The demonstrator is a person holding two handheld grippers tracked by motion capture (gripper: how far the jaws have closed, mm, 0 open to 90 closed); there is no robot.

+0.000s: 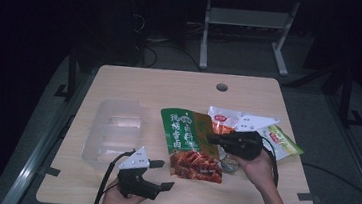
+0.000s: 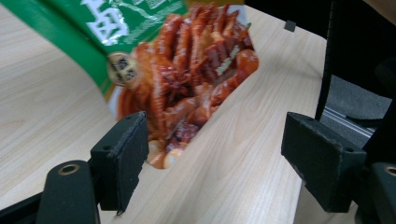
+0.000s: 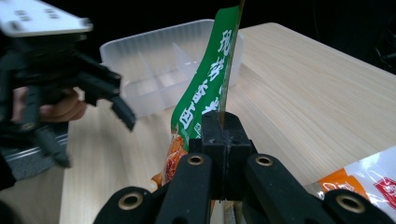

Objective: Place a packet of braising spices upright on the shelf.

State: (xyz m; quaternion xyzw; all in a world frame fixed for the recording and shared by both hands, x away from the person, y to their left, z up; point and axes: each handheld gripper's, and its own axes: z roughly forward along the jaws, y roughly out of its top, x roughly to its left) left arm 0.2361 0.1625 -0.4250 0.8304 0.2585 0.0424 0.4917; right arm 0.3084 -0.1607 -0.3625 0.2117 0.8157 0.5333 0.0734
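A person sits at a pale wooden table (image 1: 170, 88) with a two-jaw gripper in each hand. The right gripper (image 3: 223, 128) has its jaws clamped on the edge of a green snack packet (image 1: 190, 143), probably to lift it clear of the tabletop; the packet stands on edge in the right gripper view. It bears large white Chinese characters, too blurred to read reliably, above a picture of red glazed meat pieces. The left gripper (image 1: 159, 175), just below the packet's left corner, has its jaws spread with nothing between them, seemingly ready to help. Left of the packet sits a clear divided tray (image 1: 110, 135), likely its destination. Right of it lie an orange-and-white packet (image 1: 222, 118) and a yellow-green packet (image 1: 283, 142), lettering illegible.
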